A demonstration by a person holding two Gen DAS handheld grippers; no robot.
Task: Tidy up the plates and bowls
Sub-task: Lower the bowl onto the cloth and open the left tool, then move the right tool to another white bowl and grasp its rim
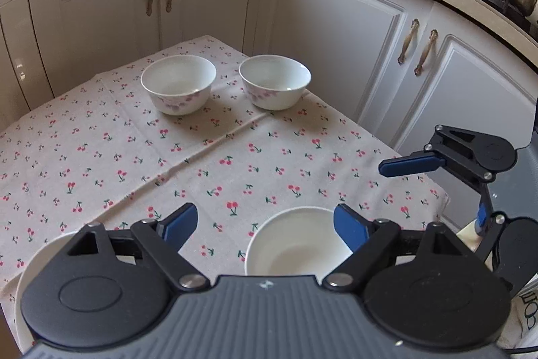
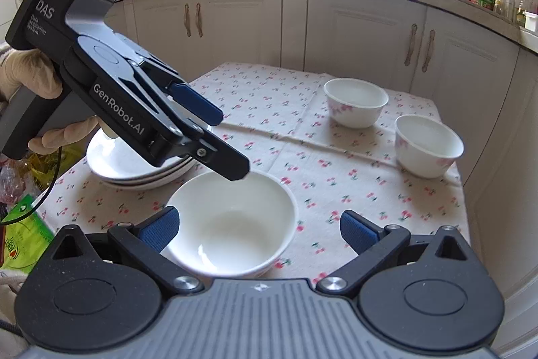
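Nearest, the plain white bowl (image 2: 232, 224) sits free on the cherry-print cloth (image 2: 269, 96); both the right gripper (image 2: 259, 231) and the left gripper (image 2: 232, 143) hang over it, fingers spread, holding nothing. Just beside lies a plate stack (image 2: 134, 170), perhaps three. Farther off wait two flowered bowls (image 1: 178, 83) (image 1: 274, 79). I'd judge one comes next, calling for a reach across.

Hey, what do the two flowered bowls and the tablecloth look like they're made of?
The two flowered bowls look like glazed ceramic or opal glass: smooth glossy white walls with highlights and a printed pink floral band. The tablecloth looks like matte woven cotton or linen: creases, a fold line, printed cherries.
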